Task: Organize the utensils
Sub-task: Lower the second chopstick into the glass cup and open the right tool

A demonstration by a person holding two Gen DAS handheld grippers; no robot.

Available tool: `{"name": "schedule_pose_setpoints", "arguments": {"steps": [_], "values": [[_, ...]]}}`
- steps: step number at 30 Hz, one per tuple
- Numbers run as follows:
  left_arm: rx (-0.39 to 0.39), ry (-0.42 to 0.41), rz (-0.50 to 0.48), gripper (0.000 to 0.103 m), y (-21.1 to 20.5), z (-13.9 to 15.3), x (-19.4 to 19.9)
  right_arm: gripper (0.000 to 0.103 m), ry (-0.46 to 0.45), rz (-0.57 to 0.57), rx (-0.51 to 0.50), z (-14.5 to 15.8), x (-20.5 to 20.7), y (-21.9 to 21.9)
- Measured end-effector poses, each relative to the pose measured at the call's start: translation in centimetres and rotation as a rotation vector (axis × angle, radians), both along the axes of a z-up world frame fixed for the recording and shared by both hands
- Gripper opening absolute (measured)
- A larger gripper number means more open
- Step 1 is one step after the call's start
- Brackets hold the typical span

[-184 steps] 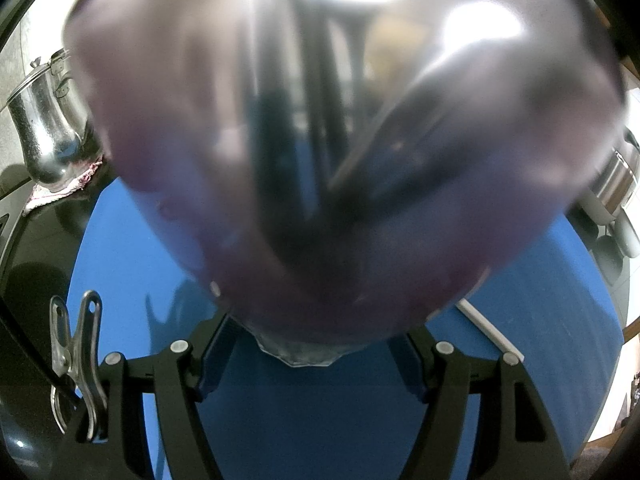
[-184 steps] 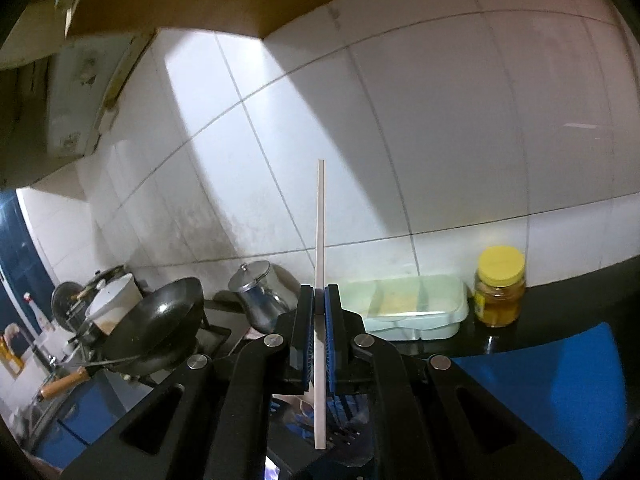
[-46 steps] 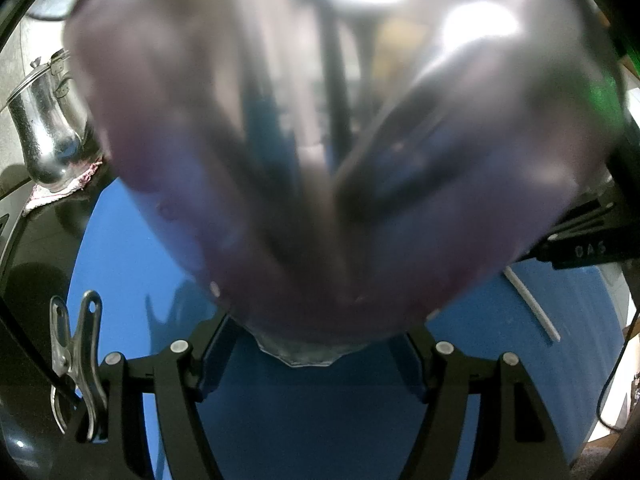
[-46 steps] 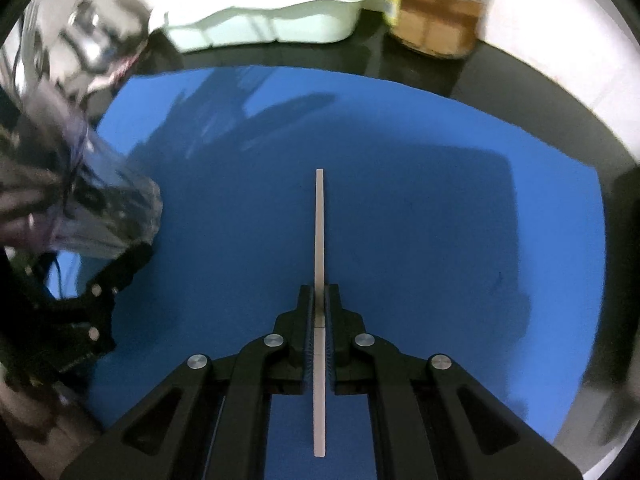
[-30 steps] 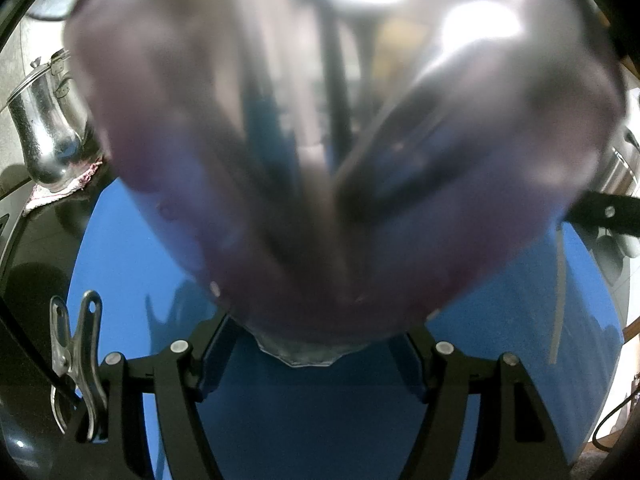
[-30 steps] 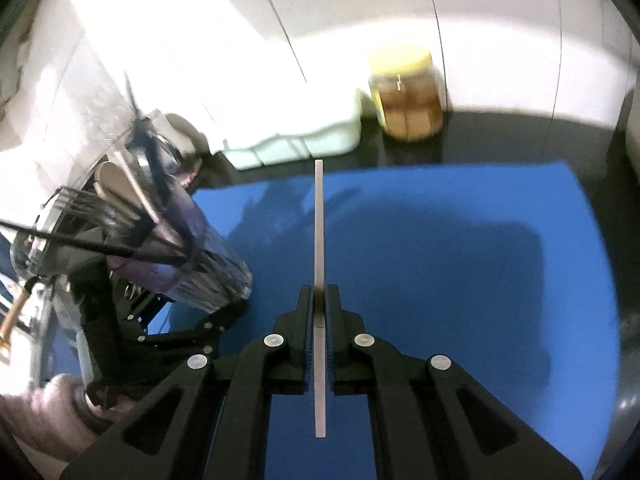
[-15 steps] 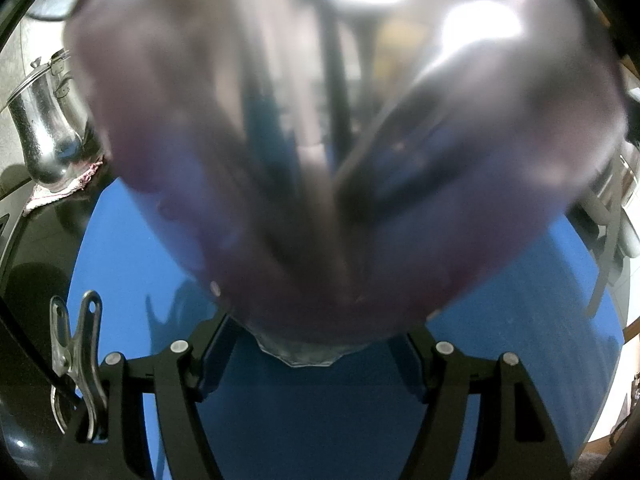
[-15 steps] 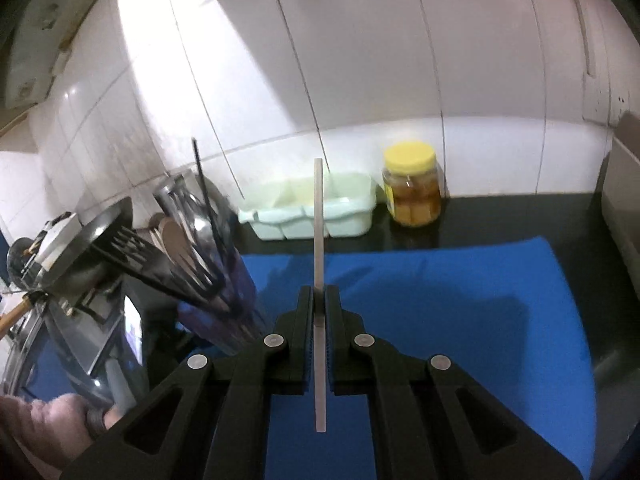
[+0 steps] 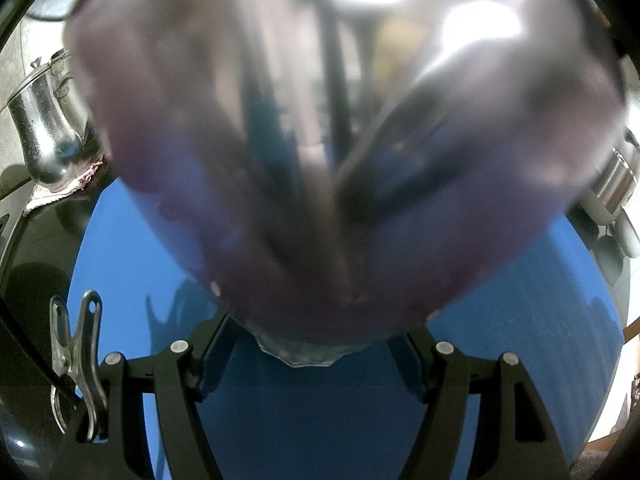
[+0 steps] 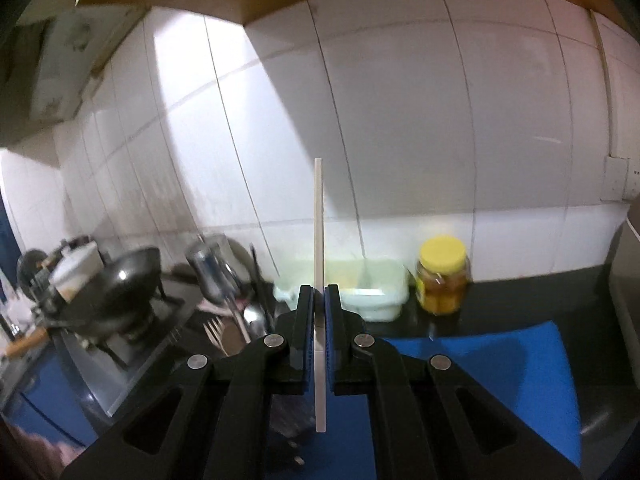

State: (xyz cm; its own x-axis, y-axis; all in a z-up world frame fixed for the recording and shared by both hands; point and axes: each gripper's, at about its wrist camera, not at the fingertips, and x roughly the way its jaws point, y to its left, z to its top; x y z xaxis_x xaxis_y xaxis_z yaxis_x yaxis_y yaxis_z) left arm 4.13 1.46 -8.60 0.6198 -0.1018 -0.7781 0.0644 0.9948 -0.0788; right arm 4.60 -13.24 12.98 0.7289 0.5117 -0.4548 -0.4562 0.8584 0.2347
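Tiles (image 10: 400, 120) fill the right wrist view, white wall over a black table (image 10: 520, 292). Blue mat (image 9: 120, 240) covers that table, spread out beneath both grippers. On the far left sits a dark wok (image 10: 116, 284) on the stove, a steel kettle (image 9: 44, 128) close by on a cloth. Against the wall: a pale green box (image 10: 372, 288), and just right of it a yellow-lidded jar (image 10: 442, 280).

Now the left gripper (image 9: 308, 344), jaws clenched on the base of a clear glass (image 9: 320, 160), which stands on the mat and swamps the left wrist view in blur. Dark utensil handles show through its wall; which utensils, you can't tell from this side. From the right wrist camera a fork (image 10: 214, 330) and a spoon (image 10: 254, 314) poke up left of the jaws, in the glass by the look of it.

Right gripper (image 10: 320, 344) is up in the air, jaws clamped tight on a thin white stick (image 10: 319, 220), gripped near its lower end, the rest pointing straight up against the tiles.
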Motion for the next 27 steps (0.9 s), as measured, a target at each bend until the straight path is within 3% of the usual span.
{"name": "schedule_pose_setpoints", "arguments": {"steps": [8,18,27], "values": [[0.0,0.0,0.0,0.074,0.1,0.0,0.0,0.007,-0.093,0.013,0.051,2.7,0.6,2.8],[0.0,0.0,0.0,0.074,0.0,0.0,0.0,0.007,-0.001,0.097,-0.005,-0.5,1.7,6.3],[-0.001,0.0,0.0,0.074,0.1,0.0,0.0,0.007,0.023,0.113,-0.054,-1.8,1.8,7.7]]}}
